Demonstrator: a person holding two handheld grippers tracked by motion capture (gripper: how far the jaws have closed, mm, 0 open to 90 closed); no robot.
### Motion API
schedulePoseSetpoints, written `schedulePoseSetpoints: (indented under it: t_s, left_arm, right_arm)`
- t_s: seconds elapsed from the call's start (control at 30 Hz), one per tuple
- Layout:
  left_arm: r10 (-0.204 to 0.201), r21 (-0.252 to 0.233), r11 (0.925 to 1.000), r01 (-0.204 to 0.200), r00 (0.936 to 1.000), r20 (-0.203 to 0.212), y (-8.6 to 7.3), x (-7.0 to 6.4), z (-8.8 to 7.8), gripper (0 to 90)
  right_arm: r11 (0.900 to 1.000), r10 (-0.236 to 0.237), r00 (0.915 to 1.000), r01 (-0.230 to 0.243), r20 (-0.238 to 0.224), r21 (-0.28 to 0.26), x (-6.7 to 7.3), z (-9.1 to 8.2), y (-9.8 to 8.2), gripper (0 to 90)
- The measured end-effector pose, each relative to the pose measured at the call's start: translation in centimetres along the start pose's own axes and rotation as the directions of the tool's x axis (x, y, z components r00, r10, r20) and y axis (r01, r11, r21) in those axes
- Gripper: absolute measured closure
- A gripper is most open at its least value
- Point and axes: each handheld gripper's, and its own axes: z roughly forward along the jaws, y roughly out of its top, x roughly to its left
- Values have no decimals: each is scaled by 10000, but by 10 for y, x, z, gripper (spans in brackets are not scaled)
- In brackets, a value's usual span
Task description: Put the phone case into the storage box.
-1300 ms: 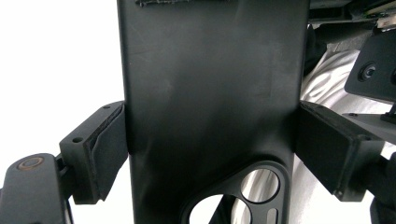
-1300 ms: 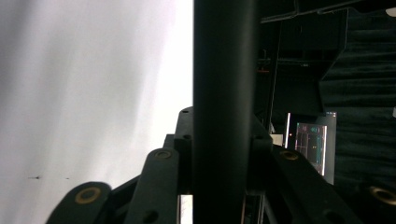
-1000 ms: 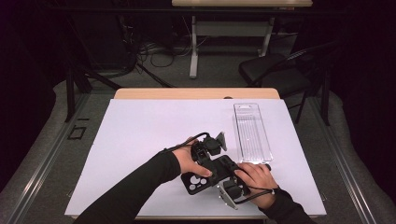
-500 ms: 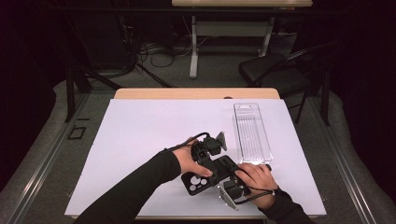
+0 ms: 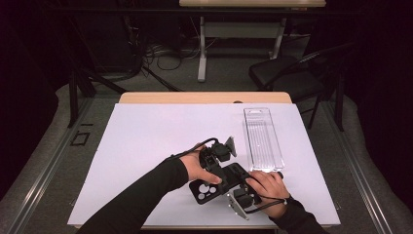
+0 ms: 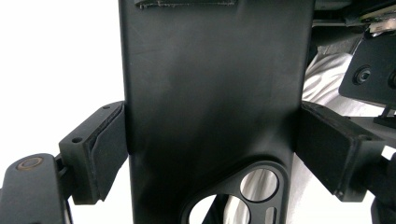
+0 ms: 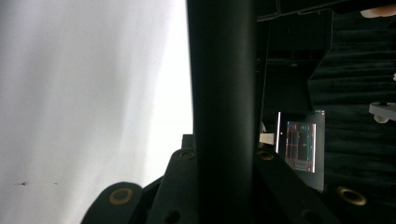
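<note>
A black phone case with round camera cutouts is held just above the white sheet near the table's front edge. My left gripper spans the case's width. In the left gripper view both pads press on the long sides of the case, so the left gripper is shut on it. My right gripper comes from the right side. Its jaws have just been closing, and in the right gripper view the right gripper pinches the thin edge of the case.
A clear plastic tray lies on the white sheet to the right, just beyond the right hand. Behind the table stand a black chair and a desk leg. A lit screen glows in the dark far off.
</note>
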Motion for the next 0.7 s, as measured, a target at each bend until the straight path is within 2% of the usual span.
schedulePoseSetpoints:
  t_s: [0.17, 0.43, 0.5, 0.53, 0.7]
  left_arm:
    - [-25, -12, 10000, 25, 10000, 51, 0, 1, 0, 142]
    - [-67, -57, 10000, 68, 9999, 104, 0, 2, 1, 141]
    - [-57, -40, 10000, 58, 9999, 126, 0, 2, 0, 140]
    - [-64, -46, 10000, 64, 9999, 128, 0, 2, 0, 140]
    - [-81, -71, 9999, 82, 9999, 127, 0, 2, 0, 138]
  right_arm:
    - [9999, -105, 9999, 105, 31, 22, 1, 0, 0, 879]
    - [10000, -18, 9999, 18, 106, -39, 2, 1, 0, 881]
    - [9998, -100, 9998, 97, 166, 174, 1, -1, 0, 882]
    - [10000, 28, 10000, -28, 79, -22, 1, 0, 0, 882]
    - [10000, 60, 9999, -59, 128, -52, 2, 1, -1, 883]
